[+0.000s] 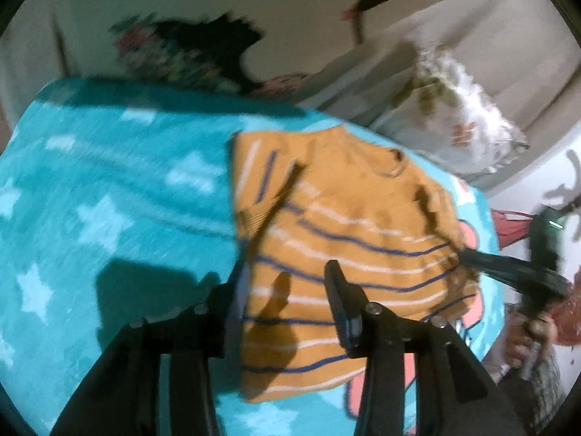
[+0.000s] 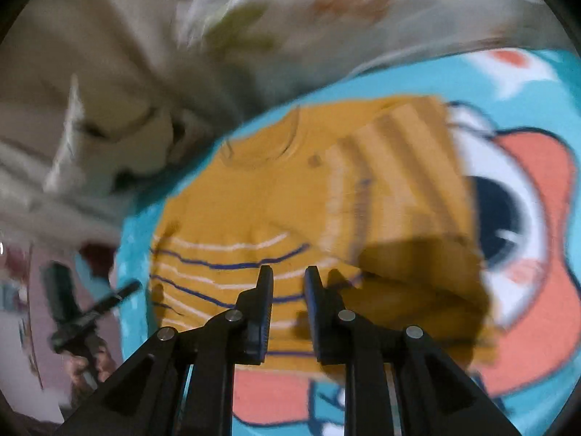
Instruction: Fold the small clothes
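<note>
An orange sweater (image 1: 348, 239) with blue and white stripes lies flat on a turquoise blanket (image 1: 109, 189). One sleeve is folded in across its body. My left gripper (image 1: 287, 272) is open and empty, hovering above the sweater's lower part. The right gripper shows in the left wrist view (image 1: 472, 258) at the sweater's right edge. In the right wrist view the sweater (image 2: 290, 196) fills the middle, a folded striped sleeve (image 2: 399, 181) lying on its right side. My right gripper (image 2: 288, 272) is open with a narrow gap, above the sweater's hem, holding nothing. The left gripper (image 2: 123, 292) appears at far left.
The blanket (image 2: 526, 327) has white stars and a large cartoon fish in coral. White floral pillows (image 1: 464, 116) and rumpled beige bedding (image 2: 109, 109) lie beyond the blanket's far edge. A dark patterned cloth (image 1: 189, 51) lies at the back.
</note>
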Demonstrator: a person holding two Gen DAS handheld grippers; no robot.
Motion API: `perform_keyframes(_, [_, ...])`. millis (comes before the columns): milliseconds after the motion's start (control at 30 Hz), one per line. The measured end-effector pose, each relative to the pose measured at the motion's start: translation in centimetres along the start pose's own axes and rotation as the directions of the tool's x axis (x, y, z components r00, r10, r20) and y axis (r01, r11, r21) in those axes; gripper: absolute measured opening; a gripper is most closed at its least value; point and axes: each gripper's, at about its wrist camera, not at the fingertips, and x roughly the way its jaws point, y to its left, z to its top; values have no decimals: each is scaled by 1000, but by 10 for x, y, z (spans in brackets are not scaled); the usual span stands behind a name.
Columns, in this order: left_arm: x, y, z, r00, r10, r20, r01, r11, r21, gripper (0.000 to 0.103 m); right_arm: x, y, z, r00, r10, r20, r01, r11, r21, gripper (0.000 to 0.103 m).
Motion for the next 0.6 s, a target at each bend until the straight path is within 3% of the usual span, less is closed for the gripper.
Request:
perform_keyframes(100, [21, -21, 13, 1000, -3, -14, 4, 999, 51, 53, 36, -6, 26, 998, -55, -9, 55, 998, 15, 19])
perform_keyframes(200, [52, -25, 29, 998, 50, -33, -48, 996, 77, 53, 47, -32, 55, 996, -86, 36, 82, 990, 114, 19])
perform_keyframes(367, [90, 0, 52, 992, 85, -92, -87, 996, -23, 53, 45, -78, 84, 991, -101, 83, 72, 953, 295, 19])
perform_keyframes(600, [83, 18, 63, 994, 72, -84, -79, 994, -80, 58, 28, -108, 90, 988, -79, 130, 23, 922, 387, 21])
